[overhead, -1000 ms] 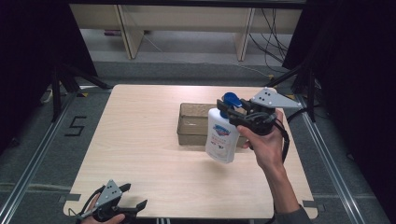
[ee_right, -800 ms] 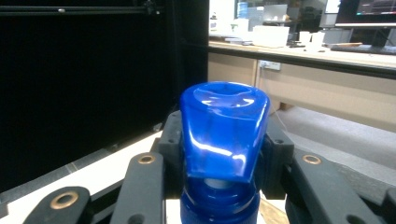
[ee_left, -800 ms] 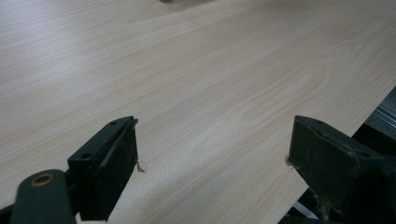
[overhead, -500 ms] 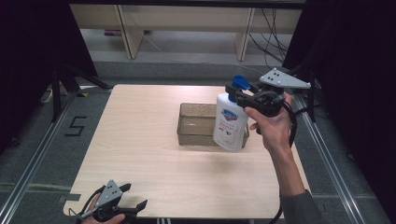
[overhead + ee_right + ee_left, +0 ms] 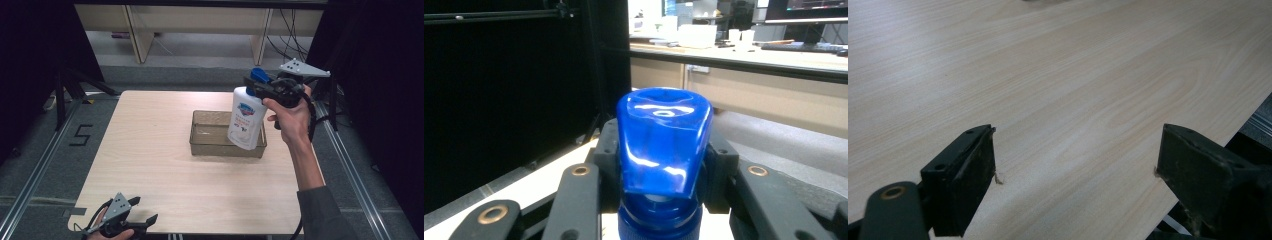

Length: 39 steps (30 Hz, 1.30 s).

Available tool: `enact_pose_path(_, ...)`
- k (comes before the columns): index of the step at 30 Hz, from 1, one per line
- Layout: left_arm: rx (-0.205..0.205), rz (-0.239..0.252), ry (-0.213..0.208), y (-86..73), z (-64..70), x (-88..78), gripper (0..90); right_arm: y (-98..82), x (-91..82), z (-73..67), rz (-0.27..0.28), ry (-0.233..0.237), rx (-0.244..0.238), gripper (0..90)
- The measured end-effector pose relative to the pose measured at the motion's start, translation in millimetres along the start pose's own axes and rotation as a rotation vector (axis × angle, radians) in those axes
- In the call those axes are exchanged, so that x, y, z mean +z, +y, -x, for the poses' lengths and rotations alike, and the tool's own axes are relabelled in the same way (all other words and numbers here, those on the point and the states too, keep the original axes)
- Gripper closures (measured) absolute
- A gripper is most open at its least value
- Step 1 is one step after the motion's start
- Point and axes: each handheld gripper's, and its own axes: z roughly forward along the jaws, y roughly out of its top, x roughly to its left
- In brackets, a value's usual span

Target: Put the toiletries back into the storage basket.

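The white plastic pump bottle with the blue pump head (image 5: 246,120) hangs upright in the air over the right end of the clear brownish plastic tray (image 5: 210,134), its base low above the tray's right part, so it looks as if it is being carried either into the tray or out of it; which one I cannot tell. The right gripper (image 5: 260,89) is clamped on the bottle at the neck, just below the pump head, and in the right gripper view the black jaws hug both sides of that blue head (image 5: 663,145). Holding it by the neck lets the body dangle straight. The tray sits on the light wooden table (image 5: 150,150), right of centre and nearer the far edge. Down at the near left corner, the left gripper (image 5: 142,214) rests idle, jaws spread wide over bare wood, holding nothing.
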Motion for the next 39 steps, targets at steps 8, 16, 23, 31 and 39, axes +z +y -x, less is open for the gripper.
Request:
enact_pose_path(8,0.013,-0.013,0.014,0.4,-1.3,-2.3,15.1,-1.6,9.6,13.2,-0.006,-0.024,0.002,61.8)
enact_pose_path(16,0.010,-0.006,0.008,0.4,-0.9,-1.9,15.0,-6.7,19.2,25.0,-0.024,-0.060,0.012,61.8)
enact_pose_path(23,0.013,-0.012,0.014,0.2,-1.1,-2.4,15.0,-13.0,27.6,33.4,-0.031,-0.086,-0.001,61.8)
enact_pose_path(31,-0.002,0.000,0.006,0.1,-1.1,-2.1,15.0,-22.2,30.5,39.2,-0.033,-0.096,0.014,61.8)
enact_pose_path(39,-0.006,0.000,0.011,-0.2,-1.6,-1.6,15.0,-34.7,32.6,42.6,-0.049,-0.098,0.029,61.8)
